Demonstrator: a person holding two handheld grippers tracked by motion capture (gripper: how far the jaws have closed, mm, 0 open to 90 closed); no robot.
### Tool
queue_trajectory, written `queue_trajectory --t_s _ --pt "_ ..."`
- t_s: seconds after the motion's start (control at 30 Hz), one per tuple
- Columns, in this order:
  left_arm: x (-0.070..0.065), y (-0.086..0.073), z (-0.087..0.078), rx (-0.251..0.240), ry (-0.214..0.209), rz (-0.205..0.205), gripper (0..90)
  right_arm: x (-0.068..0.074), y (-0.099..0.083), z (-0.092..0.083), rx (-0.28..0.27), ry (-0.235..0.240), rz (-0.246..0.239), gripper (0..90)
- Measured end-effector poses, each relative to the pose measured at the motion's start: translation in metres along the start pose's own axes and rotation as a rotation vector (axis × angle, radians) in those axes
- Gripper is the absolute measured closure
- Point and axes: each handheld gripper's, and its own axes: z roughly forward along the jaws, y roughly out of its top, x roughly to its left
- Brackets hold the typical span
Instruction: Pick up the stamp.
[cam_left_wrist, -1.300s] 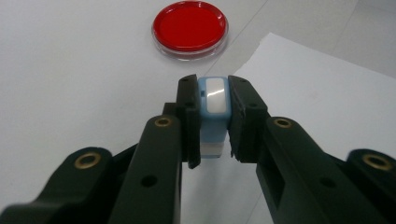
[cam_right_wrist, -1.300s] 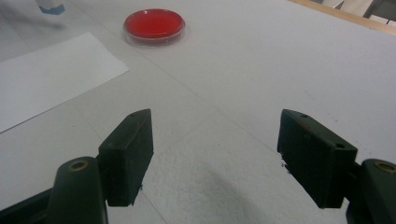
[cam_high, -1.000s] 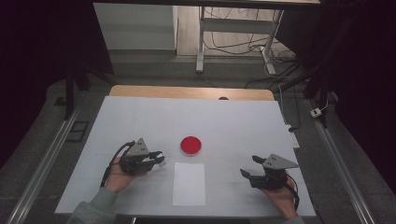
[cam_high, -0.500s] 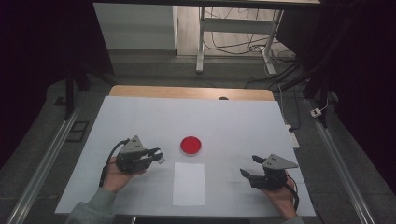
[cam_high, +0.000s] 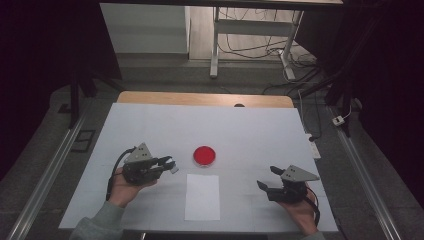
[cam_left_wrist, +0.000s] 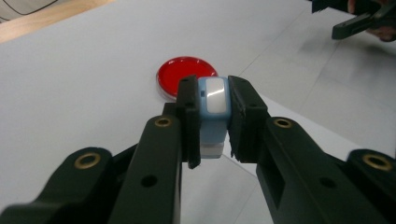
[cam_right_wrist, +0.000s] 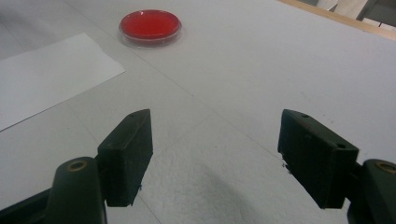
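On the white table, the left claw hovers just to the left of the red dish. Its jaws are closed tightly on a small blue and white block, maybe a stamp or an eraser; I cannot tell which. In the left gripper view, this block stands upright between the two black jaws, and the red dish lies right behind it, close but apart. The block touches neither the dish nor the table.

The right claw rests low over the table on the right side, well apart from the dish. Its jaws are wide open and hold nothing, as the right gripper view shows. A white sheet of paper lies flat between the two hands, just below the dish, and looks blank.

In my judgement, the work is at an early or middle stage: the block is already picked up and carried near the dish. What is left is probably to bring it down to the dish or to the paper. The paper carries no mark yet.
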Motion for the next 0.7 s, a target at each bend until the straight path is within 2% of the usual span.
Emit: queue_trajectory --t_s 0.47,0.7 --pt "-0.005 0.013 -0.004 -0.048 -0.013 -0.023 75.6 0.002 0.002 0.002 0.002 -0.001 -0.006 26.0" --pt "-0.008 0.019 -0.002 -0.056 -0.026 -0.018 75.6 0.003 0.002 0.002 0.004 0.003 -0.004 26.0"
